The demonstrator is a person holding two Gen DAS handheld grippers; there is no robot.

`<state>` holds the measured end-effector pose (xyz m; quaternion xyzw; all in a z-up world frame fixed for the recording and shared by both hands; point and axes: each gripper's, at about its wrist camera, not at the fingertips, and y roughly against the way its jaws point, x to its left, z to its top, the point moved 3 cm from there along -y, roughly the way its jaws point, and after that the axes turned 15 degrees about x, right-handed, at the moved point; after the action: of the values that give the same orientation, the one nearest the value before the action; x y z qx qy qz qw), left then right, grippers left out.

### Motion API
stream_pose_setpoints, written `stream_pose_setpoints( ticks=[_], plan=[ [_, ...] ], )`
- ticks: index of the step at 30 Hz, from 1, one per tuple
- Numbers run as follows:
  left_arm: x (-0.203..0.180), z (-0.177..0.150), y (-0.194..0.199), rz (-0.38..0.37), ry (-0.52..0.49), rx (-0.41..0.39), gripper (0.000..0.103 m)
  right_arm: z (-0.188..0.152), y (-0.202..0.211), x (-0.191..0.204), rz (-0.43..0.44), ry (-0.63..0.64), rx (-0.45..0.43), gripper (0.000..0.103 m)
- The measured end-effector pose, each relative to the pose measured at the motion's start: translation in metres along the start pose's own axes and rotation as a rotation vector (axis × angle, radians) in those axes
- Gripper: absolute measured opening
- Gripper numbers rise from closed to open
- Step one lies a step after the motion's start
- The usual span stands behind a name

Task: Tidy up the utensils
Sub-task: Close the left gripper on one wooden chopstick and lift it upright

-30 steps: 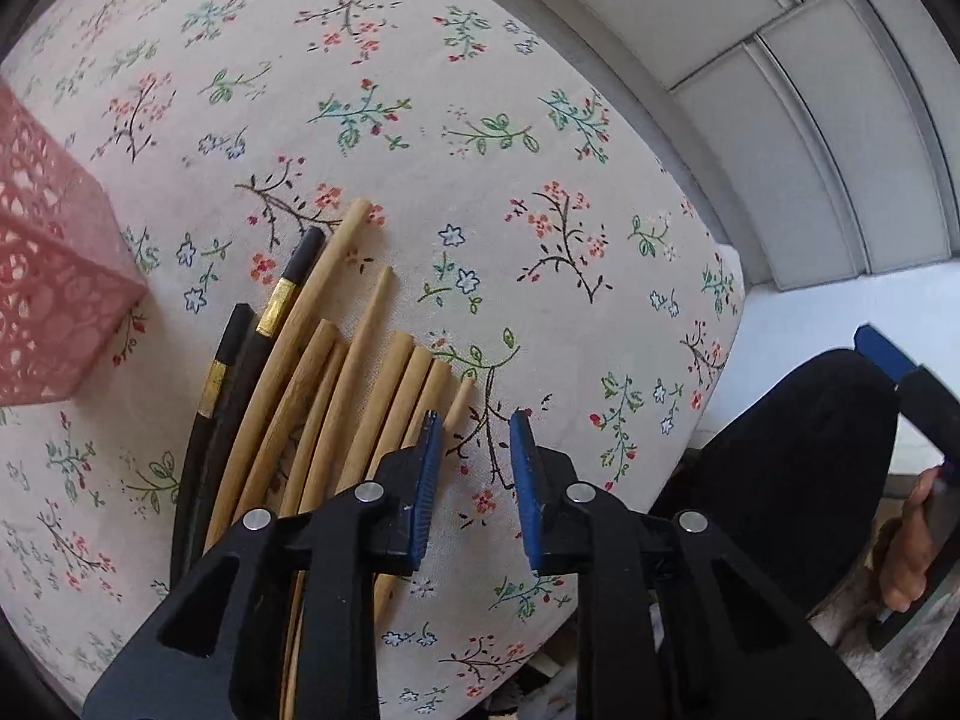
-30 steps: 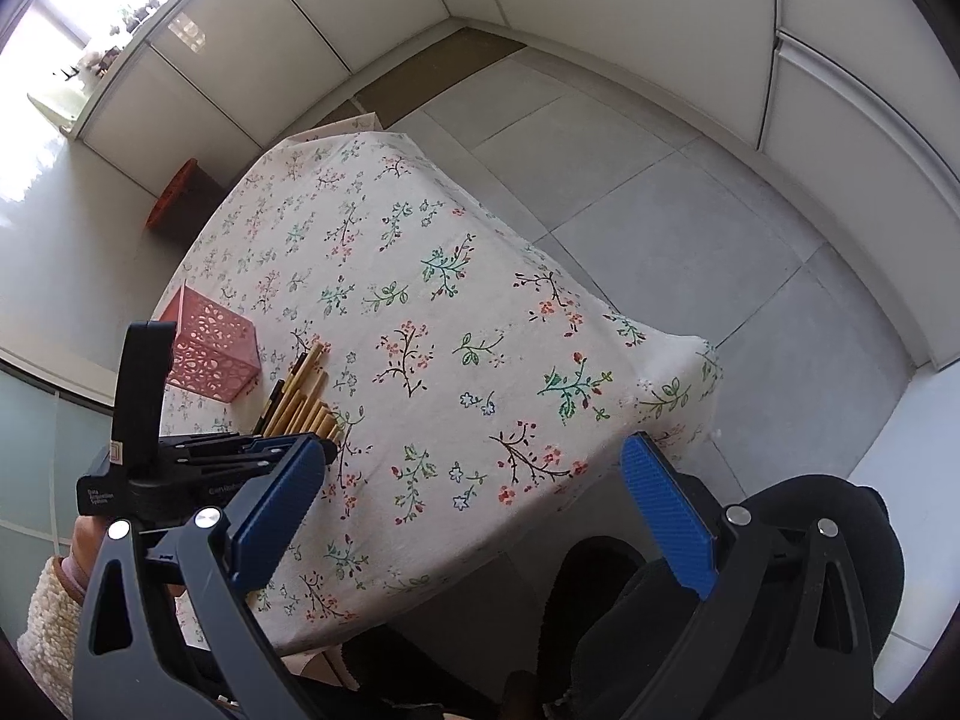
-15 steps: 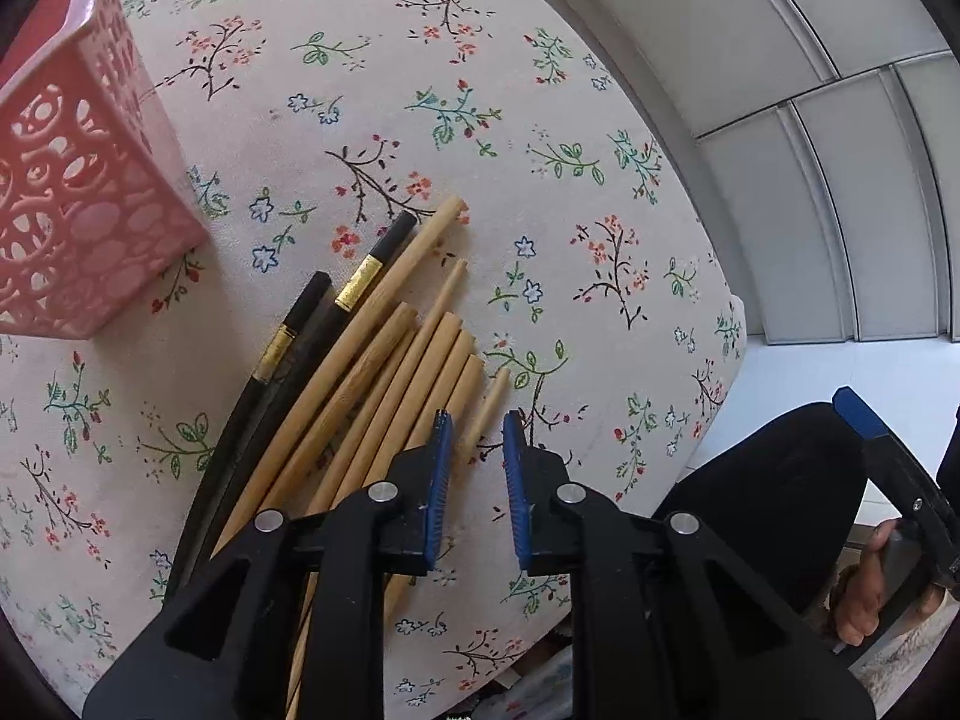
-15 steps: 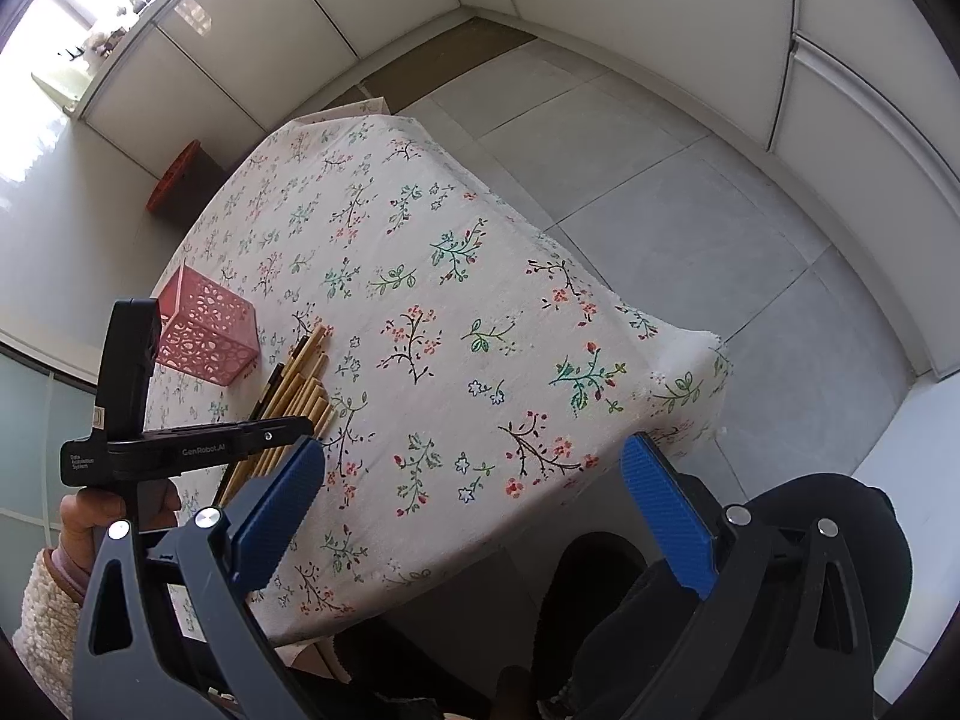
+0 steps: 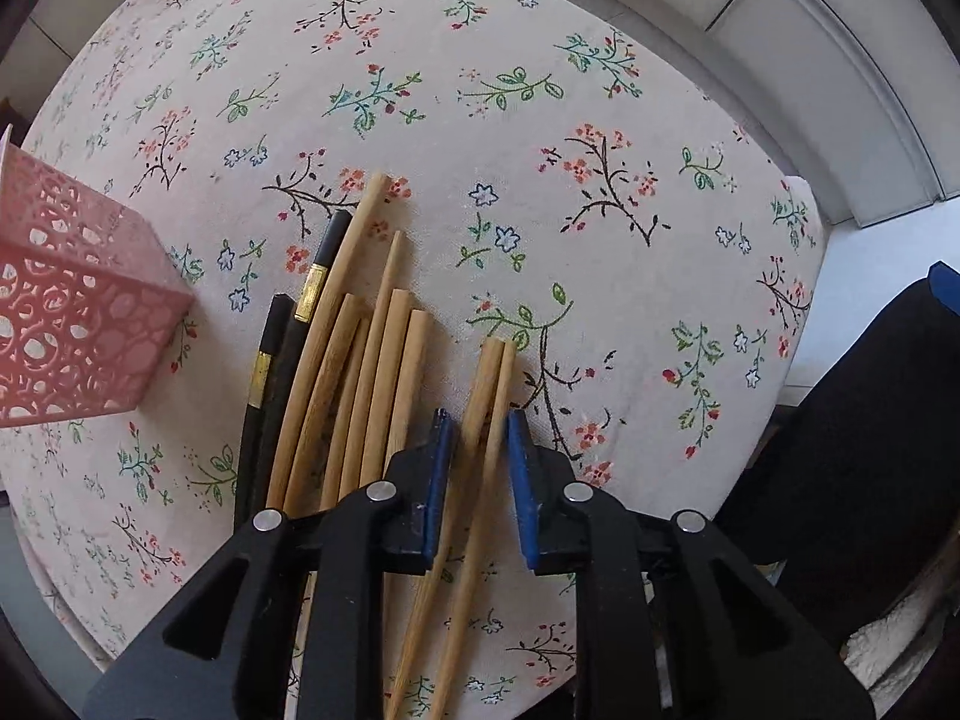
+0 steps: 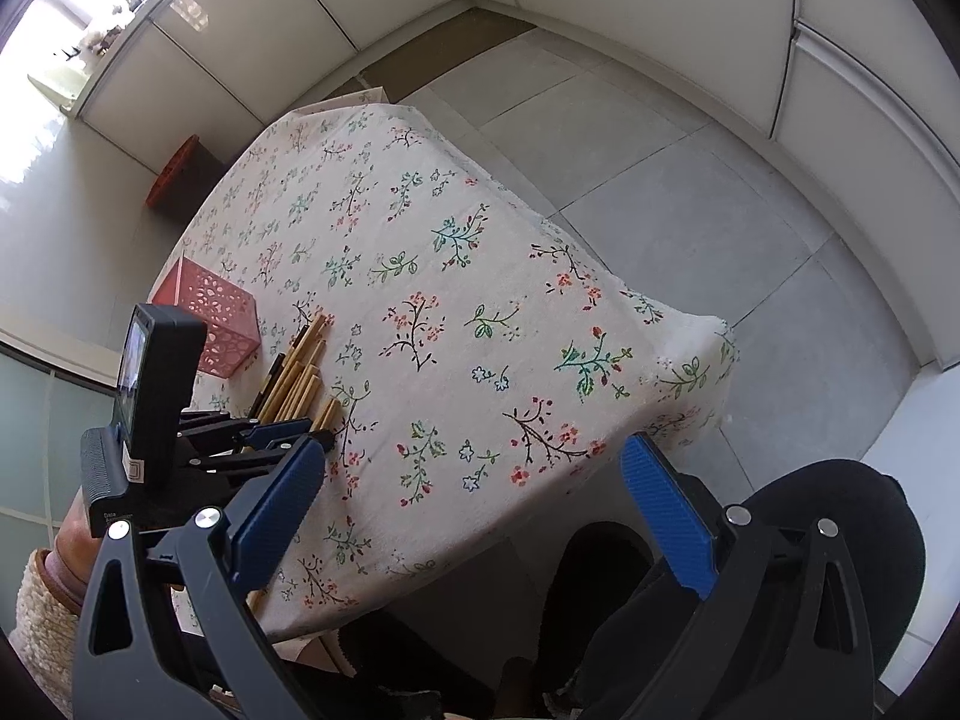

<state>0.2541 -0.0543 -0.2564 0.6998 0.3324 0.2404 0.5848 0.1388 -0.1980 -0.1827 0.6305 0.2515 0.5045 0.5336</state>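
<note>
Two wooden chopsticks [image 5: 489, 378] run between the blue pads of my left gripper [image 5: 480, 450], which is shut on them and points straight down at the floral tablecloth [image 5: 540, 120]. They stand a little apart to the right of the other wooden chopsticks [image 5: 360, 360] and two black gold-banded ones [image 5: 282, 348]. A pink lattice basket [image 5: 72, 324] stands to the left of the pile. In the right wrist view the same pair [image 6: 328, 411] shows beside the left gripper [image 6: 282, 438]. My right gripper [image 6: 471, 447] hangs open and empty over the table's near edge.
The table's right edge drops to a grey tiled floor [image 6: 690, 210]. A person's dark clothing [image 5: 870, 450] lies close at the lower right. A hand and woolly sleeve [image 6: 42, 600] hold the left gripper. A red object [image 6: 174, 174] stands beyond the table's far end.
The two rightmost wooden chopsticks have come away from the pile and now sit between the left gripper's pads. The left gripper turned and shifted. The right gripper stayed still and open.
</note>
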Motion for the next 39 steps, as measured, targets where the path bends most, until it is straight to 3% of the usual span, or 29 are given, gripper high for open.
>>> stream_pose_setpoints(
  ticks=[3, 5, 8, 12, 17, 25, 33, 35, 39],
  plan=[
    [-0.001, -0.001, 0.003, -0.023, -0.026, -0.023, 0.018, -0.001, -0.003, -0.001, 0.032, -0.021, 0.031, 0.097],
    [0.006, -0.002, 0.007, -0.102, 0.005, -0.031, 0.032, -0.002, -0.002, 0.000, 0.019, -0.017, 0.023, 0.097],
    [0.017, -0.006, 0.025, -0.201, 0.036, -0.084, 0.038, -0.004, -0.001, 0.003, 0.010, -0.013, 0.017, 0.097],
    [0.028, -0.015, 0.030, -0.170, 0.064, -0.076, 0.036, -0.006, -0.002, 0.006, 0.005, -0.001, 0.020, 0.097],
    [0.040, -0.027, 0.017, -0.156, 0.091, -0.065, 0.015, -0.005, -0.004, 0.007, 0.003, 0.003, 0.029, 0.096],
    [0.016, -0.036, 0.013, 0.015, 0.001, -0.070, 0.016, -0.004, -0.008, 0.005, 0.002, -0.005, 0.041, 0.096],
    [-0.002, -0.013, 0.021, 0.030, -0.046, -0.030, 0.015, -0.002, -0.012, 0.000, -0.004, -0.038, 0.050, 0.096],
    [-0.010, -0.008, 0.024, 0.037, -0.042, -0.057, 0.008, -0.001, -0.013, -0.002, -0.006, -0.056, 0.058, 0.096],
    [0.002, -0.027, 0.033, 0.037, -0.003, -0.174, 0.006, 0.004, -0.022, 0.007, -0.063, -0.050, 0.055, 0.096]
  ],
)
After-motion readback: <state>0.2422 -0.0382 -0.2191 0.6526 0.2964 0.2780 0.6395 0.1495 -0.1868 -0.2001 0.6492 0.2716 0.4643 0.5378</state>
